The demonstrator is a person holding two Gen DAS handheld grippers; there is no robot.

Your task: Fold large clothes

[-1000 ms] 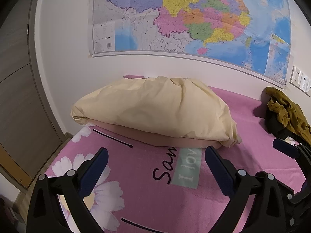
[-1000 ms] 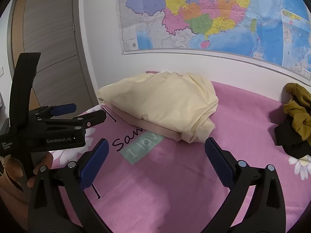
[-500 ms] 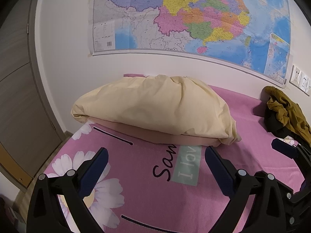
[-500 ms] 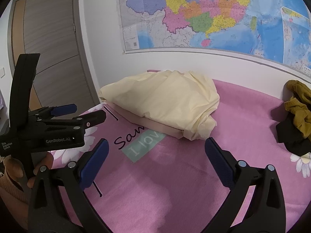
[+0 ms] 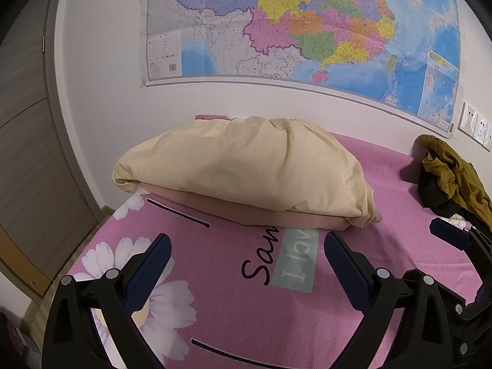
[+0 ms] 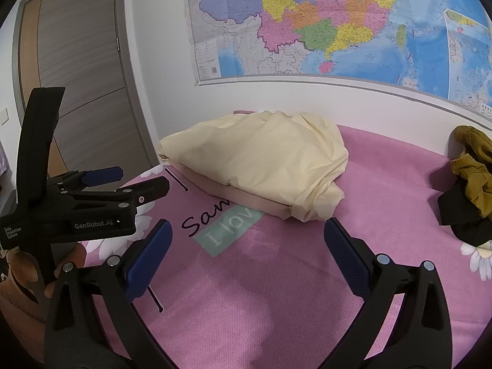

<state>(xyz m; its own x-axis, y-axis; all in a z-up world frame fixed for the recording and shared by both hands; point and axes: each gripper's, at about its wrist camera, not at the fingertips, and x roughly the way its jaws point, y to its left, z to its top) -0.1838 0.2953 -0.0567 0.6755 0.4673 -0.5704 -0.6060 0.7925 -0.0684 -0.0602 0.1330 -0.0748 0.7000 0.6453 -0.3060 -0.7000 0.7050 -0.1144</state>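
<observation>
Clothes for folding look untouched: going from left to right, the left gripper (image 5: 247,258) hangs over the pink bedsheet (image 5: 399,258) with its blue-padded fingers (image 5: 147,269) spread wide, holding nothing; beyond it a cream pillow (image 5: 246,166) lies at the far side below the wall map (image 5: 307,24); the right gripper (image 6: 247,246) is likewise spread wide and empty above the sheet; and far right, near the wall, the crumpled mustard-and-black garment pile (image 6: 470,181) sits well apart from both. By my judgement no fold has begun; everything remains to do.
</observation>
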